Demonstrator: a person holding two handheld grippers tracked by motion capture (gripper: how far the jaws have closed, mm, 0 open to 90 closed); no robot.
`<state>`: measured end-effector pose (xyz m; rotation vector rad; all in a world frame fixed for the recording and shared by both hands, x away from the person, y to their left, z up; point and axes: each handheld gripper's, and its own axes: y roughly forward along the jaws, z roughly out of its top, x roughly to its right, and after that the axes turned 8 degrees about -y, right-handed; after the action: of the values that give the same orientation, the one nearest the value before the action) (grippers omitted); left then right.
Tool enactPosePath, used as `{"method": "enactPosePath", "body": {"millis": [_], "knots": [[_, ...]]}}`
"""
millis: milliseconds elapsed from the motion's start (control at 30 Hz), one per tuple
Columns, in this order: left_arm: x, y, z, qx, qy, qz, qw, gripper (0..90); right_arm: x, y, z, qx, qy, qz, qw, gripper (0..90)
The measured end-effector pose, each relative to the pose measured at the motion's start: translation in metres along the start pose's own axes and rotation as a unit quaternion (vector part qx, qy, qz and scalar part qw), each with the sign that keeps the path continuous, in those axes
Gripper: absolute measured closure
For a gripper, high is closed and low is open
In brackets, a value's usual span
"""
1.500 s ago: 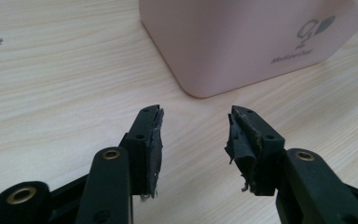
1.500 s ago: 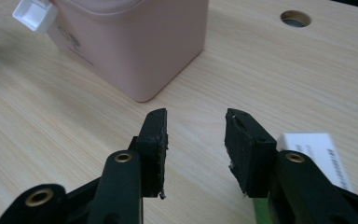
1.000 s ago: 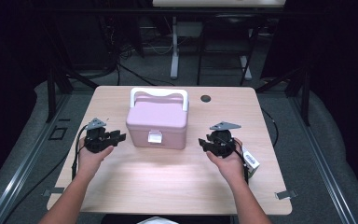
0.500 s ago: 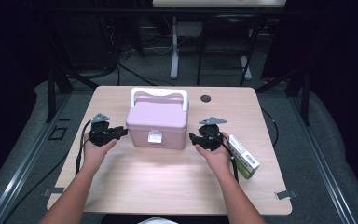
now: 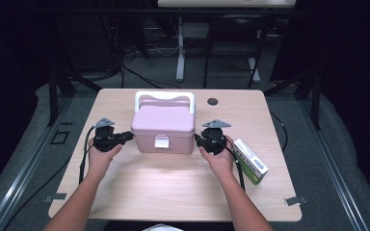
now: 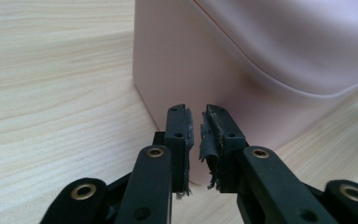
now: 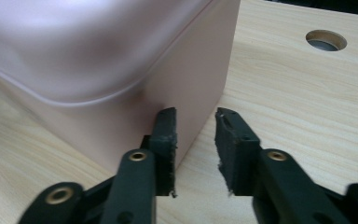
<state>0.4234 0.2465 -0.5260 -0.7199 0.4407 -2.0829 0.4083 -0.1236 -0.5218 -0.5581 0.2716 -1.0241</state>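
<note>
A pink lidded box (image 5: 164, 126) with a white handle (image 5: 165, 95) stands mid-table, its white latch (image 5: 162, 141) facing me. My left gripper (image 5: 126, 136) points at the box's left side, tips just short of it. In the left gripper view its jaws (image 6: 196, 122) are almost together, only a thin slit between the worn pads, nothing held, with the pink box (image 6: 242, 60) right in front. My right gripper (image 5: 198, 140) sits at the box's right side. In the right gripper view its jaws (image 7: 196, 122) stand a little apart and empty, beside the box's corner (image 7: 200, 88).
A green and white carton (image 5: 250, 161) lies on the table (image 5: 173, 192) to the right of my right hand. A round cable hole (image 5: 213, 101) sits behind the box at the right, and also shows as a hole (image 7: 325, 41) in the right gripper view. Black cables trail from both grippers.
Both grippers have moved inward toward the pink box's sides. The right hand has shifted left, uncovering the green and white carton.
</note>
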Motion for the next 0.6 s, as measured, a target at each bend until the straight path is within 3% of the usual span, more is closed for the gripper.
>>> {"method": "enactPosePath", "body": {"millis": [133,600], "knots": [[0.004,-0.001,-0.002,0.000,0.006,0.004,1.0000,83.3,-0.002,-0.002,-0.001,-0.002,0.017,0.004,0.9999,76.3],[0.019,-0.005,-0.009,-0.001,0.017,0.010,0.9998,89.3,-0.011,-0.008,-0.002,-0.012,0.003,-0.015,0.9998,89.0]]}}
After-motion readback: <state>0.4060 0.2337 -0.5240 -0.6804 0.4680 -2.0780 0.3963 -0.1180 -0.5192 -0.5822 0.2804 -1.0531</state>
